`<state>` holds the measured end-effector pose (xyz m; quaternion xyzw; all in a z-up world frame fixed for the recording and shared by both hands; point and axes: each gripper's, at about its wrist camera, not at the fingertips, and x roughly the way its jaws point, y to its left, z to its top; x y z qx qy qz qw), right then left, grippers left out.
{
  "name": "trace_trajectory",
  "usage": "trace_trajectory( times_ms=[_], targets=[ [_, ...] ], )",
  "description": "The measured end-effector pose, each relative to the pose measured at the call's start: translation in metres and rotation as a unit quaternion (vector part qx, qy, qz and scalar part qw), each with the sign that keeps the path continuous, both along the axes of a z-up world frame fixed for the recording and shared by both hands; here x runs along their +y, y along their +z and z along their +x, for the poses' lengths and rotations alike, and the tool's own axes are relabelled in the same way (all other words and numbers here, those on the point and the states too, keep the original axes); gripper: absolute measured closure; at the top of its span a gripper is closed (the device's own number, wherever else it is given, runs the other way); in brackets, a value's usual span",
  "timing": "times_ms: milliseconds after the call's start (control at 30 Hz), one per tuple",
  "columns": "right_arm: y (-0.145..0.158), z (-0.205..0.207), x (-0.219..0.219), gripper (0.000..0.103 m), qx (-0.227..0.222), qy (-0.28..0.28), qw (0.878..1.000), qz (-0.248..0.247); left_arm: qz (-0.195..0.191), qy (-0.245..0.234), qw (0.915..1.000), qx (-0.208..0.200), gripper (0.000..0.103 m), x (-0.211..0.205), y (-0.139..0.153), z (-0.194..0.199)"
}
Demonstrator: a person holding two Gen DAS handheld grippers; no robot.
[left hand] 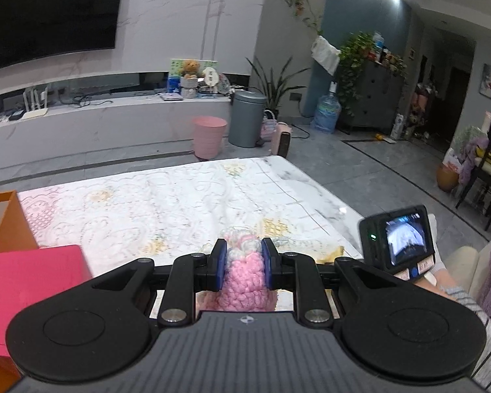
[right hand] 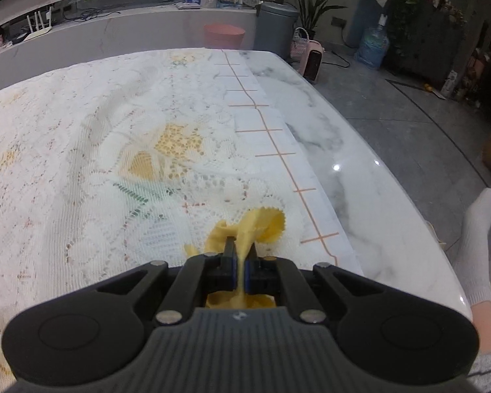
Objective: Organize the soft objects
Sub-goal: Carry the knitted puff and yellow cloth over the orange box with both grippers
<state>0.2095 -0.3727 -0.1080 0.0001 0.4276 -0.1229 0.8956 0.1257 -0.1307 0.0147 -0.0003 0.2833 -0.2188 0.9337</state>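
My left gripper [left hand: 244,251] is shut on a fluffy pink and white knitted item [left hand: 245,278] and holds it over the near part of the lace-covered table [left hand: 167,203]. My right gripper [right hand: 243,249] is shut on a thin yellow cloth [right hand: 262,222] with a scalloped edge, which bunches out ahead of the fingers just above the lace tablecloth [right hand: 98,124]. A corner of the yellow cloth [left hand: 332,252] and the right gripper's camera screen [left hand: 406,239] show at the right of the left wrist view.
An orange box [left hand: 6,222] and a pink box [left hand: 26,291] stand at the table's left. The bare marble table edge [right hand: 360,170] runs along the right. Beyond the table are a pink bin [left hand: 209,136], a grey bin [left hand: 247,118] and a small heater [right hand: 312,60].
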Motion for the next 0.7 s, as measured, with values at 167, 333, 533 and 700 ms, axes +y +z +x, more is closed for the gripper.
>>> trace_trajectory(
  times_ms=[167,333,533,700],
  targets=[
    [0.008,-0.006,-0.001,0.103,-0.023,-0.029,0.999,0.019,-0.009,0.056,0.9982,-0.02,0.078,0.042,0.021,-0.003],
    [0.031,-0.017,0.018,0.103,-0.059,-0.025,0.998,-0.027,-0.047,0.097,0.9926,-0.054,0.078,0.099,0.048,-0.005],
    [0.061,-0.034,0.04,0.103,-0.099,0.004,0.995,-0.003,-0.071,0.086,0.9893,-0.094,0.078,0.137,0.058,-0.013],
    [0.105,-0.063,0.076,0.102,-0.145,0.032,0.989,0.017,-0.084,0.108,0.9869,-0.086,0.078,0.16,0.054,-0.005]
  ],
)
